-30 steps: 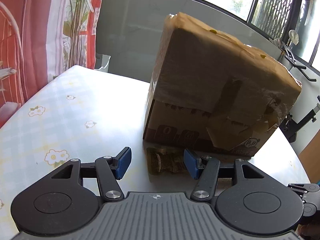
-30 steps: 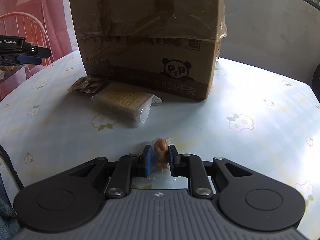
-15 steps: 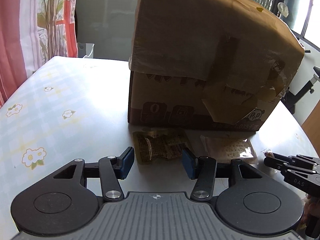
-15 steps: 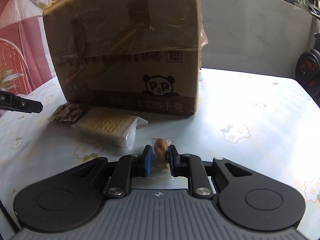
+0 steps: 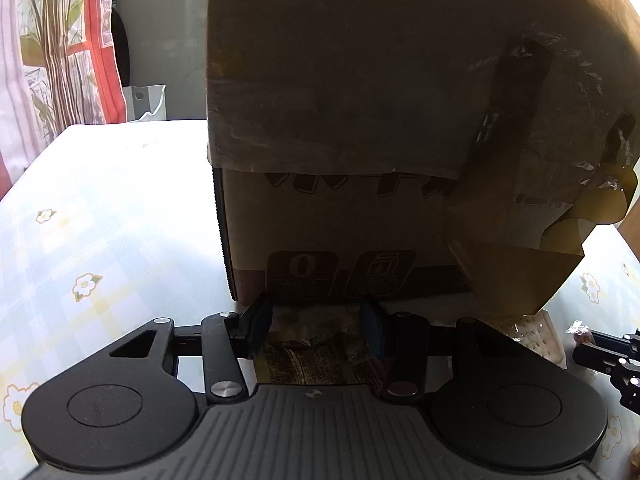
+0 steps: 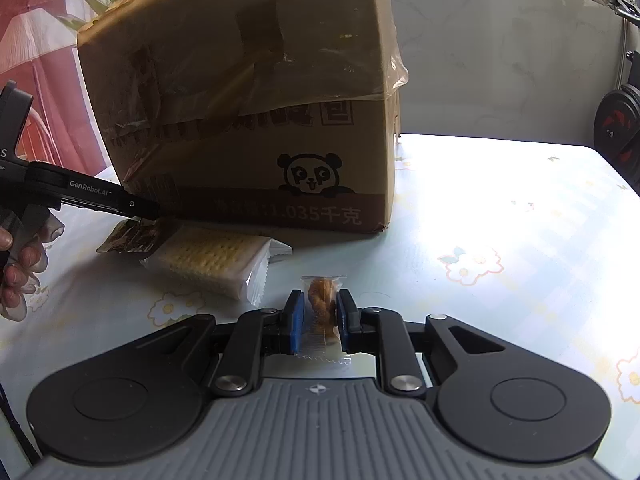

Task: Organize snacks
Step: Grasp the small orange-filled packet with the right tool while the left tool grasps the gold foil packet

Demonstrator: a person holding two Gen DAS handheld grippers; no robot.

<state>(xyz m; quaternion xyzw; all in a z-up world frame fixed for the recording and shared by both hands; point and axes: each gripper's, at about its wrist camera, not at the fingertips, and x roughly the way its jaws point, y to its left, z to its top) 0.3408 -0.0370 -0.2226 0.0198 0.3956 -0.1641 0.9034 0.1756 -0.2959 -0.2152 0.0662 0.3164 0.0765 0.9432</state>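
Jaws on my right gripper [image 6: 318,322] are clamped on a wrapped twisted pastry [image 6: 322,306]. My left gripper [image 5: 316,330] straddles a dark snack packet [image 5: 308,356], its jaws just narrowed (contact unclear). Both sit at the foot of the taped cardboard box [image 6: 248,112], a cracker pack [image 6: 216,262] between them on the floral tablecloth [image 6: 520,240].

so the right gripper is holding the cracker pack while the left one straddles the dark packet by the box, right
Not quite. The right gripper is shut on the small twisted snack in clear wrap, as the right wrist view shows. The cracker pack lies untouched on the table. The rest stands: the left gripper straddles the dark packet beside the cardboard box.
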